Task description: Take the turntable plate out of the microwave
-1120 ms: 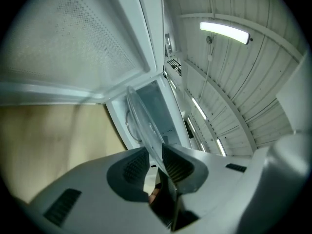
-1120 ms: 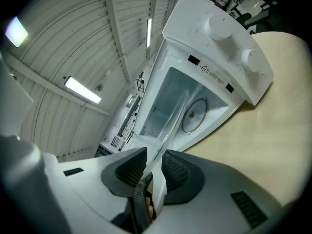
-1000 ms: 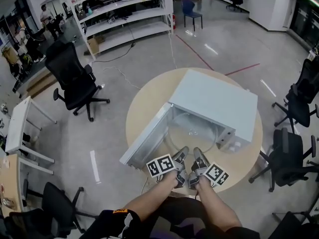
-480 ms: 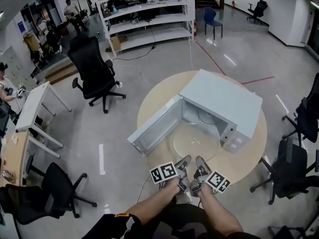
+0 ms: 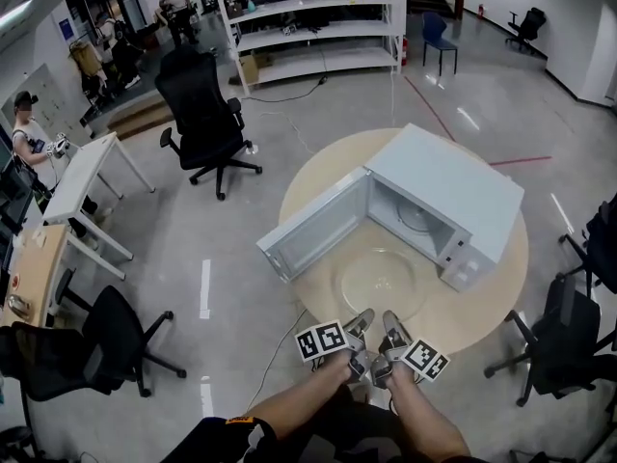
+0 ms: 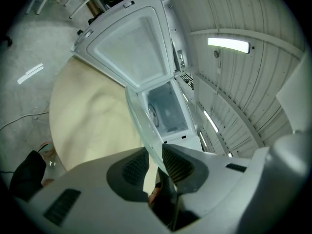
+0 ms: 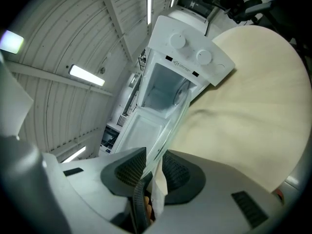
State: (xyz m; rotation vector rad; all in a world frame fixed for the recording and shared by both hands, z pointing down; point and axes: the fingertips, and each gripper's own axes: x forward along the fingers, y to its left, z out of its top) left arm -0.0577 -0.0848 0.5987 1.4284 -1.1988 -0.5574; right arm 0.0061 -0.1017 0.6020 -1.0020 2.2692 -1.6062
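Since a second ago the clear round glass turntable plate (image 5: 378, 280) has come out of the white box-shaped microwave (image 5: 453, 196). It was then half inside the cavity, and in the head view it is now fully out, over the round beige wooden table (image 5: 487, 307) in front of the opening. The microwave's white door (image 5: 313, 225) hangs wide open to the left. The left gripper (image 5: 362, 322) and the right gripper (image 5: 389, 324) sit side by side at the plate's near rim, each with its marker cube behind it. A black office chair (image 5: 202, 104) stands on the grey floor well beyond the table.

From the left gripper view, the plate (image 6: 141, 113) shows edge-on, running up from the left gripper (image 6: 155, 157) towards the open microwave (image 6: 168, 112). Both ribbed dark pads close on the rim, so this claw is clamped on the glass. The table (image 6: 83, 126) lies to the left.

From the right gripper view, the plate (image 7: 174, 123) again shows edge-on, its rim pinched between the pads of the right gripper (image 7: 152, 164), so this claw is likewise clamped on it. Ahead stands the microwave (image 7: 192, 62) with two round knobs, and the table (image 7: 253, 111) spreads to the right
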